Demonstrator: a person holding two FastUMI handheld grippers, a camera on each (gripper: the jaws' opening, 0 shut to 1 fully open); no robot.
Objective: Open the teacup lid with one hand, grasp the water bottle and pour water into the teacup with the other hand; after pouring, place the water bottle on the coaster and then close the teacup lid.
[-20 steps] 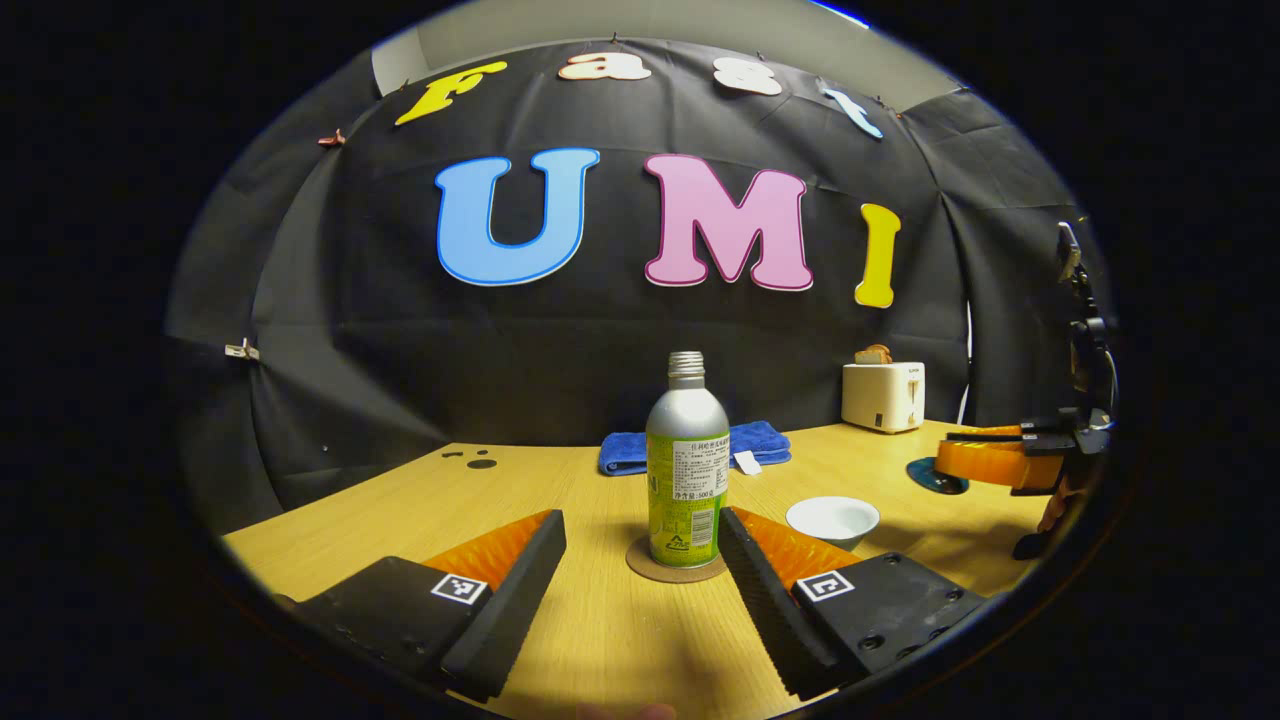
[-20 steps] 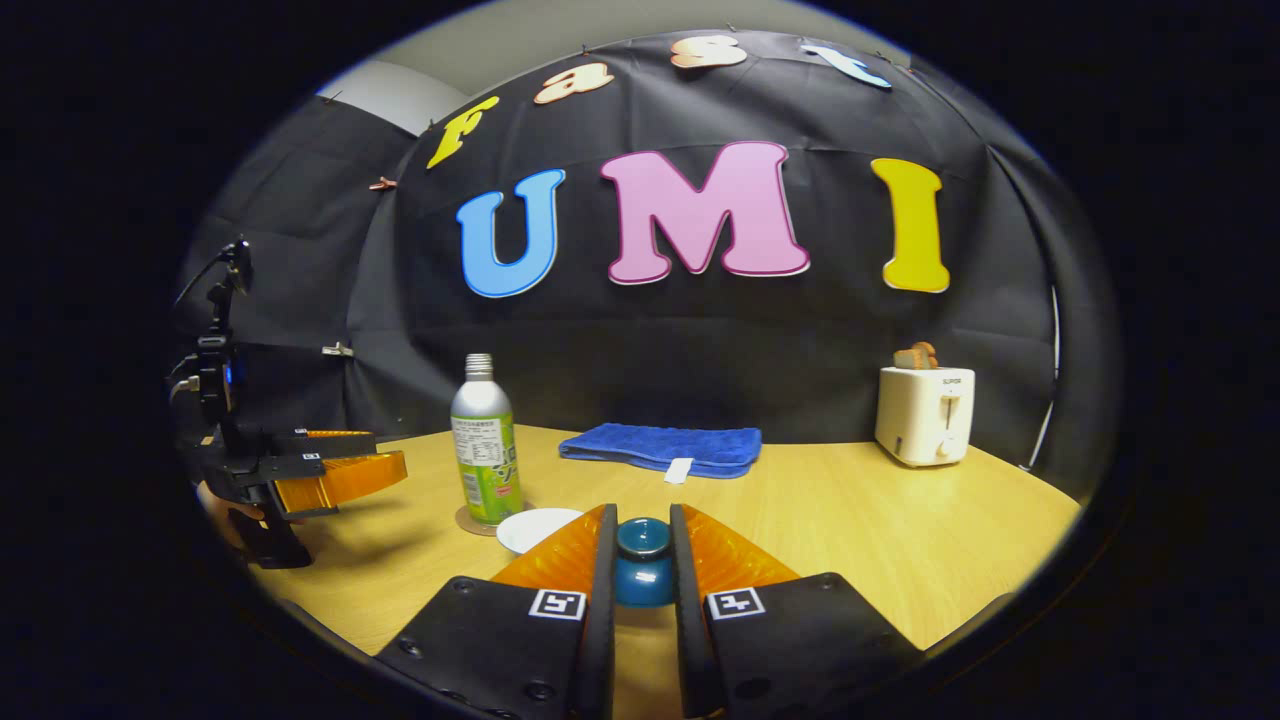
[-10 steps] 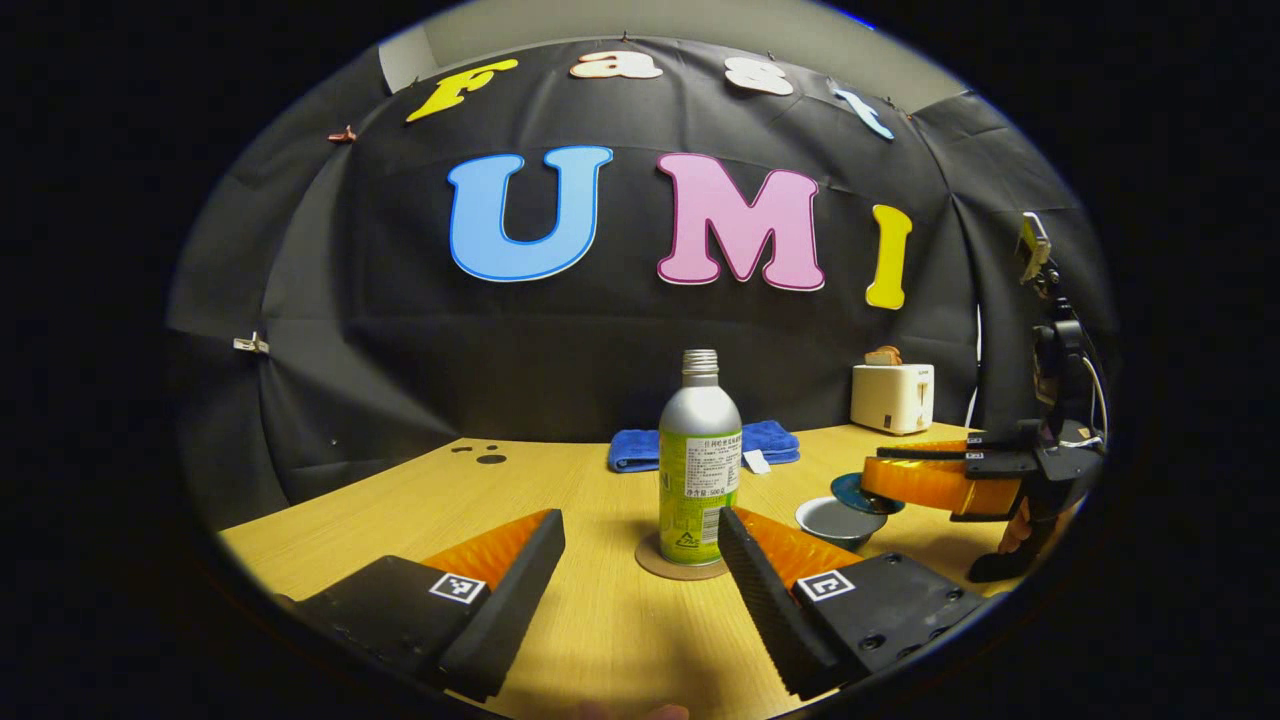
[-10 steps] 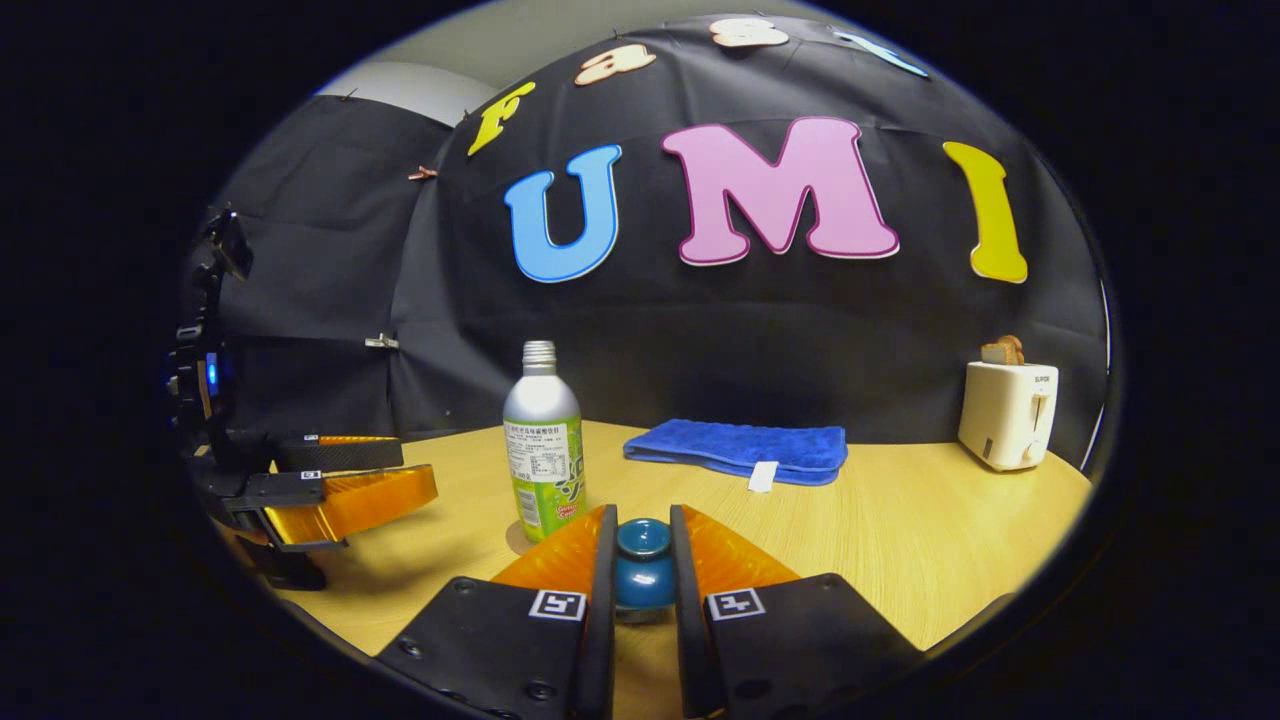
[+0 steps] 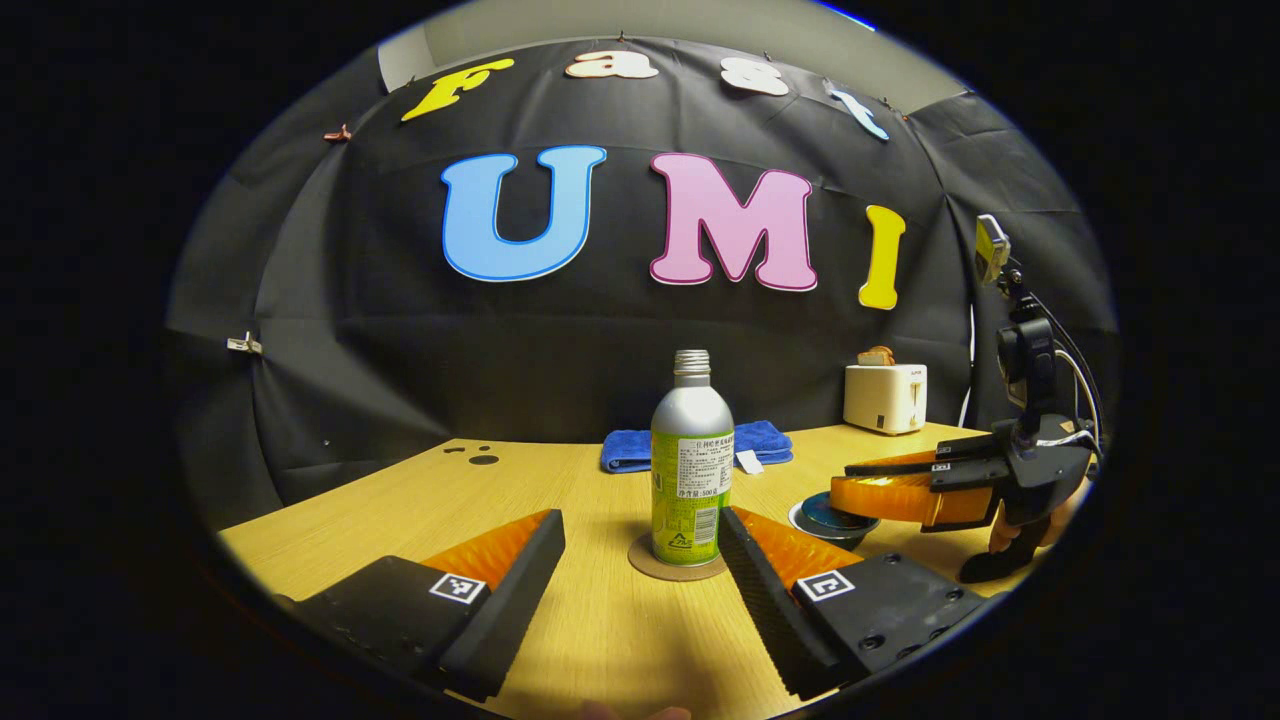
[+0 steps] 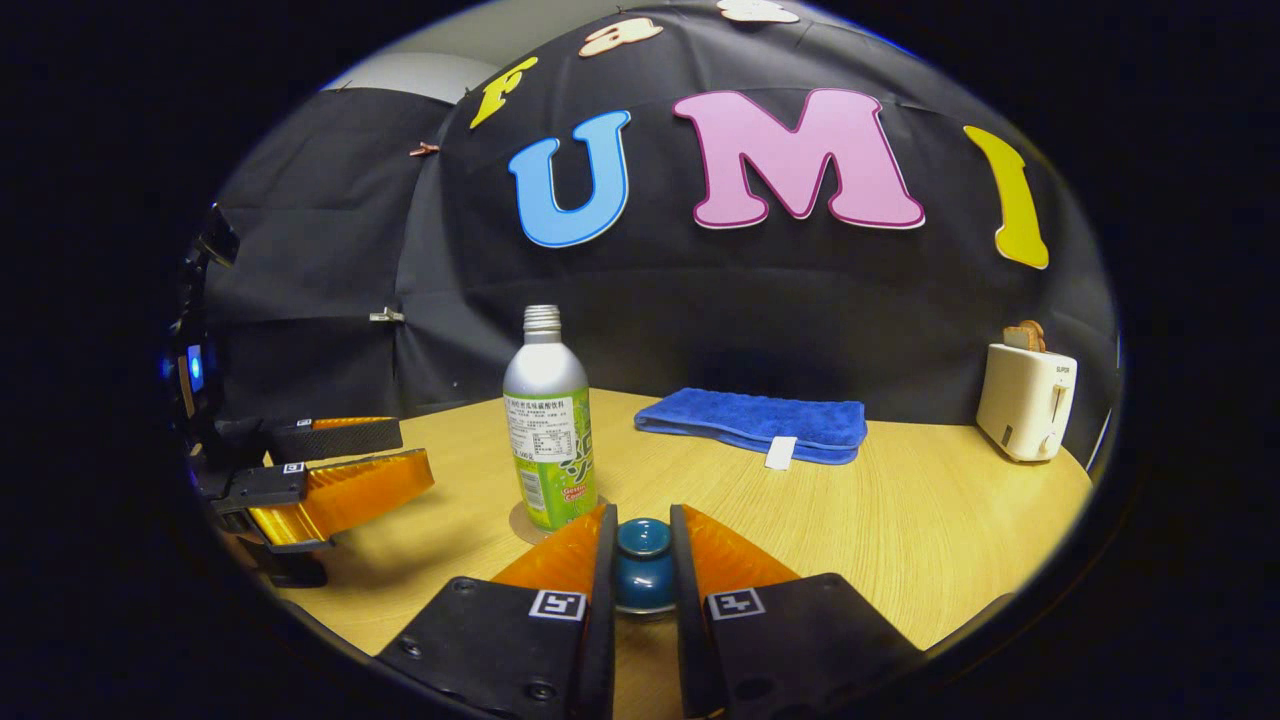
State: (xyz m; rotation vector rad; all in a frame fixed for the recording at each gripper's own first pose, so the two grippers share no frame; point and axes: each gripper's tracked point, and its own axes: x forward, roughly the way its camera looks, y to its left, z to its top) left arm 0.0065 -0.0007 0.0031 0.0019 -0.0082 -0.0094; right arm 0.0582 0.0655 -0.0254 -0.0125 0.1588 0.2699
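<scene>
A wooden table (image 5: 400, 505) stands before the booth's black cloth wall. The bottle (image 5: 691, 470) stands upright on a round coaster (image 5: 645, 555) near the table's middle. The left tongs (image 5: 640, 570) are spread wide, level, one finger on each side of the bottle, apart from it. The right tongs (image 6: 641, 570) pinch the lid's knob (image 6: 643, 575), holding the lid (image 5: 825, 510) over the cup (image 5: 845, 535). A blue towel (image 6: 755, 422) and a toaster (image 6: 1028, 402) sit toward the far edge.

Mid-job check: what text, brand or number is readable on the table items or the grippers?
None is legible.
water bottle label: print too small.
toaster front mark: blurred.
left gripper and right gripper: square coded tags, no words.
</scene>
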